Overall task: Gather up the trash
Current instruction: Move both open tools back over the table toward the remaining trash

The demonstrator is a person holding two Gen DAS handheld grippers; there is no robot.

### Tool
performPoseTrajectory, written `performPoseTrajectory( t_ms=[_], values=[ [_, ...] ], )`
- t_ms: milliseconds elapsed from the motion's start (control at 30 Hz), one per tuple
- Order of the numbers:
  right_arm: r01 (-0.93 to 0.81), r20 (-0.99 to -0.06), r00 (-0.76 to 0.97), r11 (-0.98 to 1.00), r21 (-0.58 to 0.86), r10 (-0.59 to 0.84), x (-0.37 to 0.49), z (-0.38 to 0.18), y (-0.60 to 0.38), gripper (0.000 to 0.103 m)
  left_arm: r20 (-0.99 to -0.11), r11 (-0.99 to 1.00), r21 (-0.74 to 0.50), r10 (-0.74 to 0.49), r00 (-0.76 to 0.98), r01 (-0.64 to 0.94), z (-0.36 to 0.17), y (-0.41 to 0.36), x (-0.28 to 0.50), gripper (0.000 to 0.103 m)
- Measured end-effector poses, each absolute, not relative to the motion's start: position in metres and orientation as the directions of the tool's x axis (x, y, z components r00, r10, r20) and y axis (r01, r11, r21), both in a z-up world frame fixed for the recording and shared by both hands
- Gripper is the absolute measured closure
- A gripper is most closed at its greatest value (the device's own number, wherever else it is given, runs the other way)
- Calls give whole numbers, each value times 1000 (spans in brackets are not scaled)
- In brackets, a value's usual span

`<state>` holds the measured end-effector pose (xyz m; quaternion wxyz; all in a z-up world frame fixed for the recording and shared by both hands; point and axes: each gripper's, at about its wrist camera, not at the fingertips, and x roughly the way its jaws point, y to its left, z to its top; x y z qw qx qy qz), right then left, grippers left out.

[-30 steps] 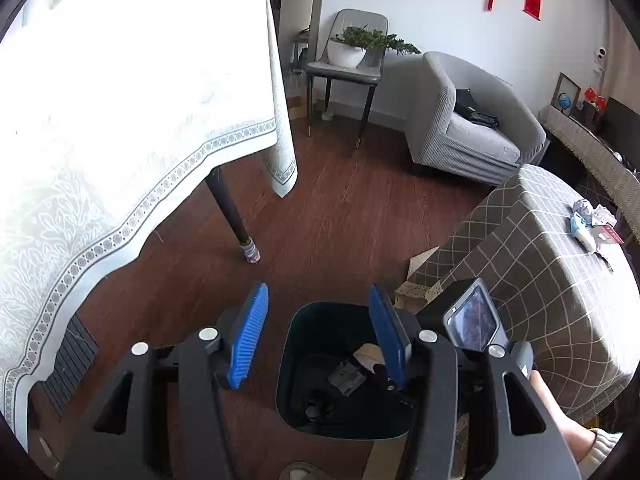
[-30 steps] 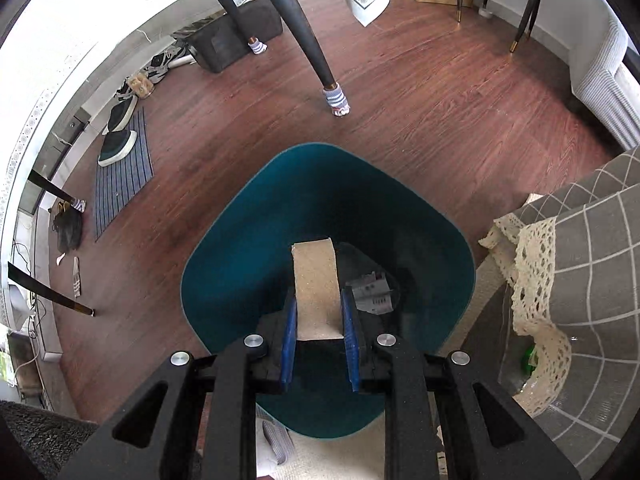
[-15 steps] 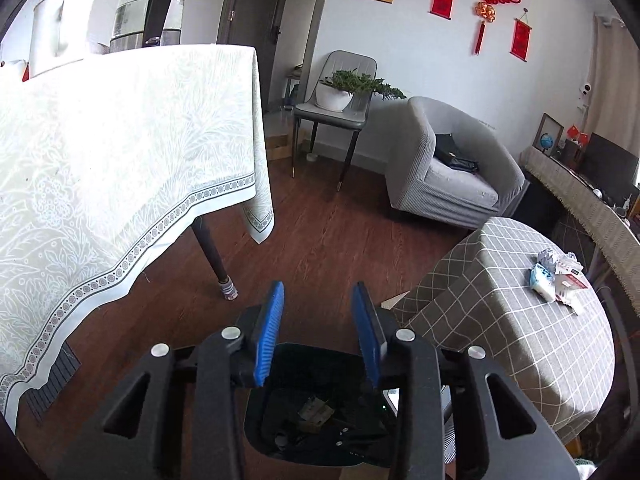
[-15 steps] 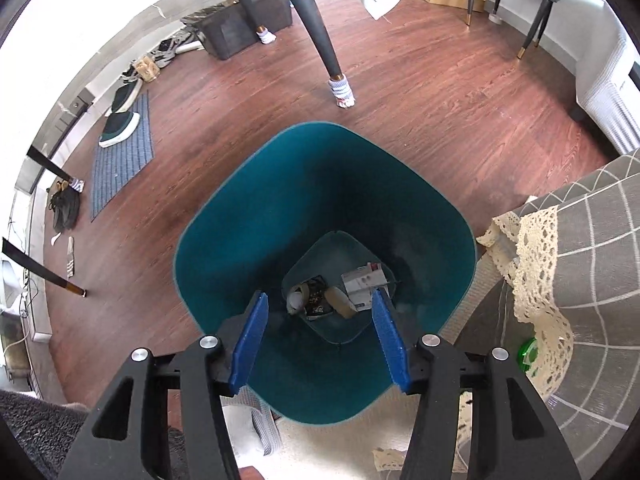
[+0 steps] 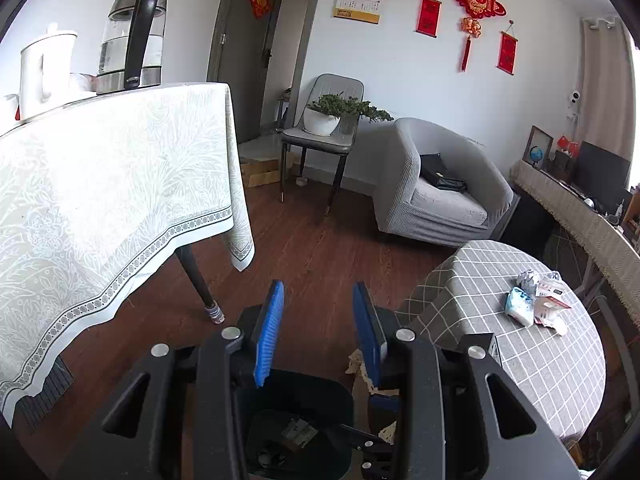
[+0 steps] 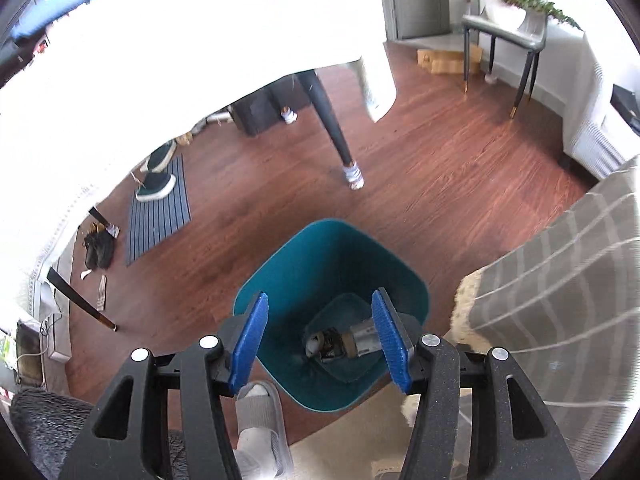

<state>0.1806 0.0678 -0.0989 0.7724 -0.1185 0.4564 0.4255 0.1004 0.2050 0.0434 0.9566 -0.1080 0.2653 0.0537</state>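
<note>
Both grippers, right & left, hang over my teal bin w/ jaws spread, nothing in them. Some scraps already lie at the bin's bottom. More trash sits on the checked round table, so I'd say partway done. Wood floor, armchair near the wall.

The left tool hides most of the teal bin; its trash is an indistinct jumble.
</note>
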Motion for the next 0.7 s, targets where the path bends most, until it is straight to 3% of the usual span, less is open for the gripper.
performPoseTrajectory(
  t_ms=[333,700],
  values=[
    [-754,-695,380,640,150,610,183,-34,6,48,-486,973,-196,12,874,-122,63,167,108,62],
    [-665,-642,483,726,173,596,212,-13,-88,47,-517,985,-172,-69,853,-25,55,97,143,50]
  ],
)
